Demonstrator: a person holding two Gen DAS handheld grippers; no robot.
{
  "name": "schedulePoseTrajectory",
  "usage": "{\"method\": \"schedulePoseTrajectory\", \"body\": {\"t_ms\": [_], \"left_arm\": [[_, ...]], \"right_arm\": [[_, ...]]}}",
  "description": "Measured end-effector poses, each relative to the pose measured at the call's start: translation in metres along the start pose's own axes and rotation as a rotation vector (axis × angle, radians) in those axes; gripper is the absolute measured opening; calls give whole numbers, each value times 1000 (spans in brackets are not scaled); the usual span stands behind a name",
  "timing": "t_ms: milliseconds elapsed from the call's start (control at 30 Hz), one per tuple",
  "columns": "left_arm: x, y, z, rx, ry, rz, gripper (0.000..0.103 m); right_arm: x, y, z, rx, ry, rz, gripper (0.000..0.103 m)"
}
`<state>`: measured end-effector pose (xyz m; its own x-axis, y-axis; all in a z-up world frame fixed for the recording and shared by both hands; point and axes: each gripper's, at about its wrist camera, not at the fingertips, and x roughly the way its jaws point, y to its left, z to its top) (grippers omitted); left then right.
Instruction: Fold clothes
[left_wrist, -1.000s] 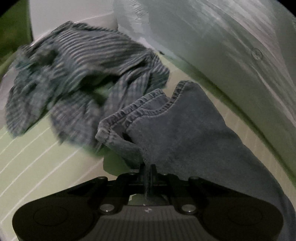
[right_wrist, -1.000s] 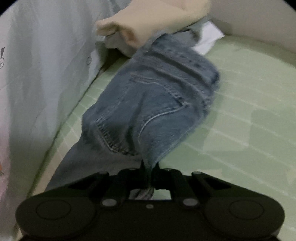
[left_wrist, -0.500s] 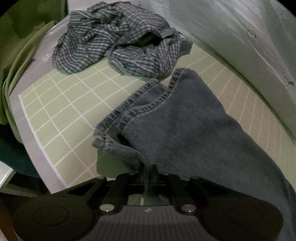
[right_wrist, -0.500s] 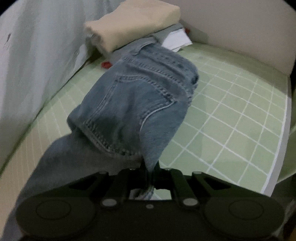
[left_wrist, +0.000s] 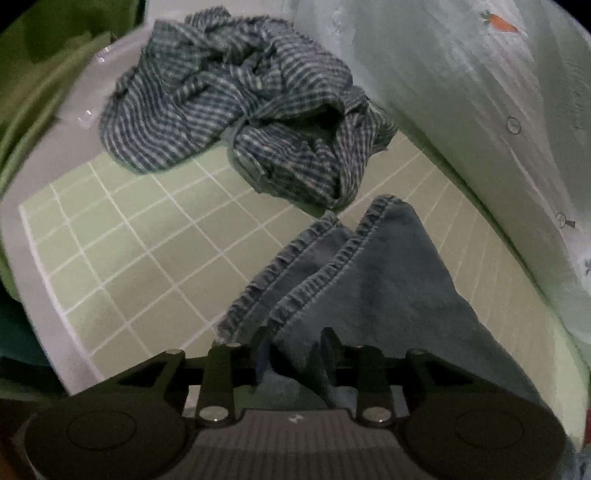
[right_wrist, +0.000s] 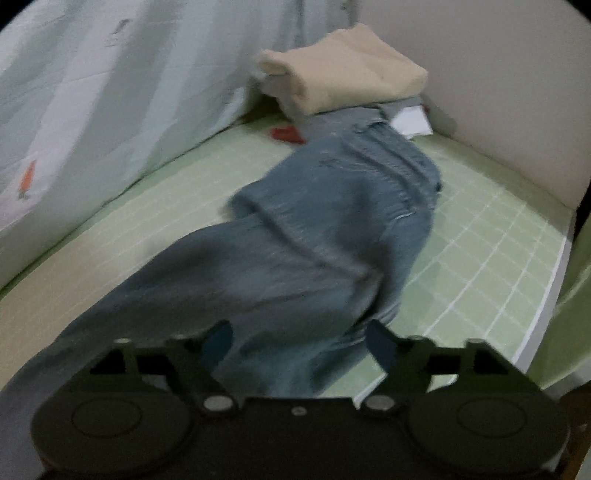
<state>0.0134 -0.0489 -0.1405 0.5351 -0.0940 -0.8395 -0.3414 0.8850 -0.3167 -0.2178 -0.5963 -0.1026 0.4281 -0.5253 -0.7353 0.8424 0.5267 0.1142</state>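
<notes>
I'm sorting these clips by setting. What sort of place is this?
Probably a home laundry-folding spot: a green gridded mat on a table holds jeans, a crumpled checked shirt and folded clothes, with a carrot-print curtain behind.

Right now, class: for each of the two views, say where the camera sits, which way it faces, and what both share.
Left wrist: rides on the left gripper, angled down at the jeans hems and checked shirt; its jaws are opening.
Right wrist: rides on the right gripper, angled down at the jeans' waist and a folded beige garment; jaws opening.
Shared: jeans, green gridded mat.
</notes>
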Motion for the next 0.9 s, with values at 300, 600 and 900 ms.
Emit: {"method": "schedulePoseTrajectory", "body": {"t_ms": [300,600,900], "left_arm": [[8,2,11,116,19,-104,3],[-64,27,8,156,-100,-136,3],[-21,64,-1,41,32,-12,29]], "right_arm": [[-30,50,-53,-80,39,56,91],[-36,100,-89,-174,90,122,91],[-48,134,-107,-332,106,180,91]]}}
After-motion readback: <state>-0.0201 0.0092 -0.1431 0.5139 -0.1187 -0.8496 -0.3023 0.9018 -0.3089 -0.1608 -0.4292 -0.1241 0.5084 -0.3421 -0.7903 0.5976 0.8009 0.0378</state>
